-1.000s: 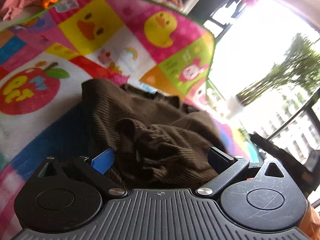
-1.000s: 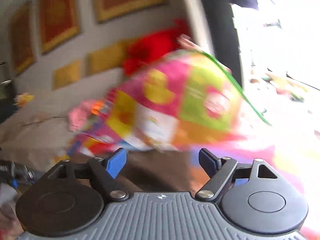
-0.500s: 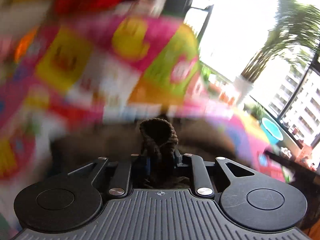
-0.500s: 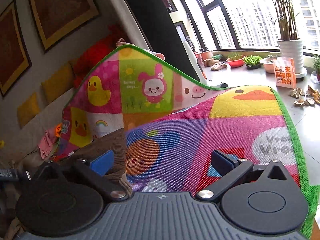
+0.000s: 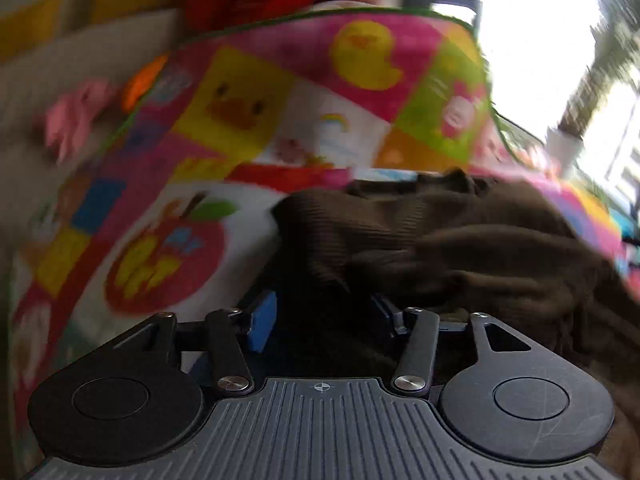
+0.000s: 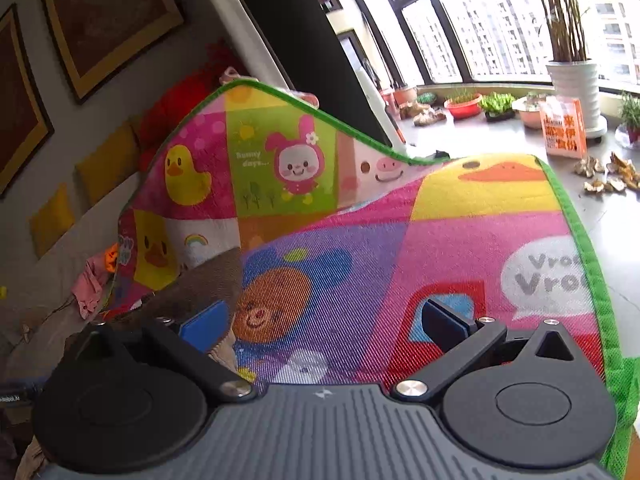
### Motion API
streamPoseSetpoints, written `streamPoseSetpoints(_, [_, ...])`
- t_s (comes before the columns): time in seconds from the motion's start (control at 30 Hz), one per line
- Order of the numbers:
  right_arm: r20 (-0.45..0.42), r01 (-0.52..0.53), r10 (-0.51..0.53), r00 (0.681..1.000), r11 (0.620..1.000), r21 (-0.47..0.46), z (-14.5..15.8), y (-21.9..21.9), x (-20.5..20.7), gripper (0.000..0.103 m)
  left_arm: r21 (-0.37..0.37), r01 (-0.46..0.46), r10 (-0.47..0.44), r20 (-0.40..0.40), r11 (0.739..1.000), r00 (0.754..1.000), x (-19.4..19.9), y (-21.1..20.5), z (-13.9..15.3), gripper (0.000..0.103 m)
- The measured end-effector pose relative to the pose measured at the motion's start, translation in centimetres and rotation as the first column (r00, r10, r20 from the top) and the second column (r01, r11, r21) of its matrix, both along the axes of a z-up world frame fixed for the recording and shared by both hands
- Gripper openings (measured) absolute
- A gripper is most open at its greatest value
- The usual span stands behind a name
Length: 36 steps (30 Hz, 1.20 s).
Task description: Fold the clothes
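A brown ribbed knit garment [image 5: 440, 240] lies crumpled on a colourful cartoon play mat [image 5: 248, 112]. My left gripper [image 5: 320, 320] sits low at the garment's near edge, jaws partly open, with brown cloth lying over and between the fingers; the view is blurred. My right gripper [image 6: 324, 320] is open and empty, hovering over the mat [image 6: 400, 240] beside the garment's right edge [image 6: 208, 280].
The mat's far side curls up against a sofa with yellow cushions [image 6: 104, 164] and a red item [image 6: 180, 100]. Pink clothes [image 6: 90, 284] lie at the left. A potted plant [image 6: 572, 80], small pots and an orange box [image 6: 564, 126] stand by the windows.
My left gripper, shut on a bunch of brown cloth half a second ago, has opened and dropped lower. The right gripper has held still over the mat.
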State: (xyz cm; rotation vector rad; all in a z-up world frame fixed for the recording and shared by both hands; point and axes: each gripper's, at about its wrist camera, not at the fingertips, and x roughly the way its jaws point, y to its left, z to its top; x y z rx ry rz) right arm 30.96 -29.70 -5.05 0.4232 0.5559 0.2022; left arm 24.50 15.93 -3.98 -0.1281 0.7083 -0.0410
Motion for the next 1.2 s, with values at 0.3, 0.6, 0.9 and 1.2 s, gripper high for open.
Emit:
streamPoseSetpoints(0.3, [-0.093,-0.062,0.055,0.994,0.995,-0.083,-0.2,1.2,1.0,0.103,-0.233,0.152,-0.143,0.053,0.961,0.988,0.9,-3.8,2.1,0.082])
streamPoseSetpoints(0.6, [-0.223,-0.229,0.147,0.964,0.885,-0.406,0.5,5.9,1.2,0.103,-0.061,0.091,-0.096,-0.075,0.994,0.993,0.7,-3.5,-0.9,0.08])
streamPoseSetpoints(0.9, [-0.082,-0.29,0.283,0.956,0.857,-0.426,4.9,11.8,5.0,0.103,-0.123,0.156,-0.152,0.038,0.98,0.988,2.9,-4.9,2.9,0.081])
streamPoseSetpoints(1.2, [-0.232,-0.338,0.268,0.935,0.87,-0.359,0.2,13.1,9.2,0.103,-0.02,0.152,-0.153,-0.091,0.988,0.984,5.9,-5.8,-1.7,0.073])
